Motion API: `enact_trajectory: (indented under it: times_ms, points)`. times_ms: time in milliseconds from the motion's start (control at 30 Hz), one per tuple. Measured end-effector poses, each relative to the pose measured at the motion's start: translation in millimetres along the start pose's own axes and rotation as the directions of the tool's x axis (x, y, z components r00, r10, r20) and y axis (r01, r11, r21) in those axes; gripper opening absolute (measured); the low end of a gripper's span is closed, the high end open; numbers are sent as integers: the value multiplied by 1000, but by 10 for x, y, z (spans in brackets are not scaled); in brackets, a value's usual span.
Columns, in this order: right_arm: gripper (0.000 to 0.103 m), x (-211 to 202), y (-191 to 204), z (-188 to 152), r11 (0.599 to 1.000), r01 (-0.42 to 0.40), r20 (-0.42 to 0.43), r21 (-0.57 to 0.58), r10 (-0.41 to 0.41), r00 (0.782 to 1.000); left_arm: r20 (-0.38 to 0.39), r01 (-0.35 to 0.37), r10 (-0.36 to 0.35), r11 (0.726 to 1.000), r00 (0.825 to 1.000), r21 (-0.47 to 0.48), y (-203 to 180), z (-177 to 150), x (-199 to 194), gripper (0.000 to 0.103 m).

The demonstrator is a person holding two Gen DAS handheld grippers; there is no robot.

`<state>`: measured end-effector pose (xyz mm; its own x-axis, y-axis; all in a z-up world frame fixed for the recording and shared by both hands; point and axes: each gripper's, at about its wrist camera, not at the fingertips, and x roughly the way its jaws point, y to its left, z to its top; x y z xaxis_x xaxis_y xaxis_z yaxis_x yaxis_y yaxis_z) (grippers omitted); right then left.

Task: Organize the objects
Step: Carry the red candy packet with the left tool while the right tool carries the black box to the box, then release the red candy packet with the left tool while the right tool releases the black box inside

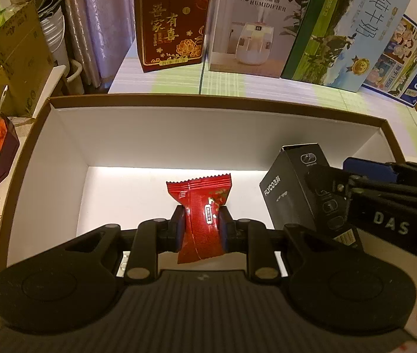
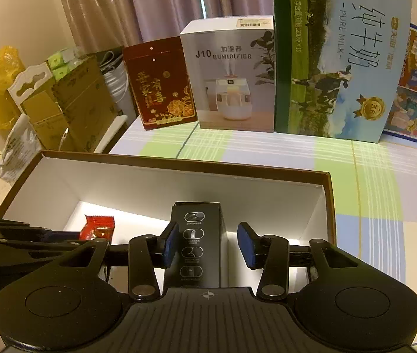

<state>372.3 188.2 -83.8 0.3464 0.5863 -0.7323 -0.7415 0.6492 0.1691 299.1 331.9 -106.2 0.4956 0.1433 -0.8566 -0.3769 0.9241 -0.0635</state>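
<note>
Left gripper [image 1: 199, 229] pinching red packet [image 1: 199, 220] over white-lined box [image 1: 149, 135]. Right gripper [image 2: 207, 242] straddling black carton [image 2: 198, 244] inside box; left pad touching, right pad clear.

white box [image 2: 232, 58]: J10 HUMIDIFIER | milk carton [image 2: 346, 67]: PURE MILK | right hand-held gripper [image 1: 390, 223]: DAS

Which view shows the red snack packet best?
The left wrist view: the red snack packet fills the centre, pinched between the left gripper fingers over the open box. The right wrist view shows only its crimped top.
</note>
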Motion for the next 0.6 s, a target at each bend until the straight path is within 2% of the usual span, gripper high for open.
enact_trajectory:
  times_ms: [233,333,433,500,600]
  points:
    - [46,-12,-9,5,1000,3,-17,-14,-4,1000,-14,6,-6,1000,1000,2,-5,-5,69,20]
    - [51,-23,-3,1,1000,3,-17,-23,-3,1000,-16,5,-5,1000,1000,0,-2,0,77,20]
    - [60,-49,8,1,1000,4,-18,-30,-5,1000,-10,4,-4,1000,1000,0,4,9,61,21]
    - [68,-75,17,3,999,0,-15,-36,0,1000,-8,3,-3,1000,1000,-6,15,16,43,33]
    - [77,-137,29,-4,999,-5,-8,-51,5,1000,-3,0,0,1000,1000,-15,48,14,-7,46]
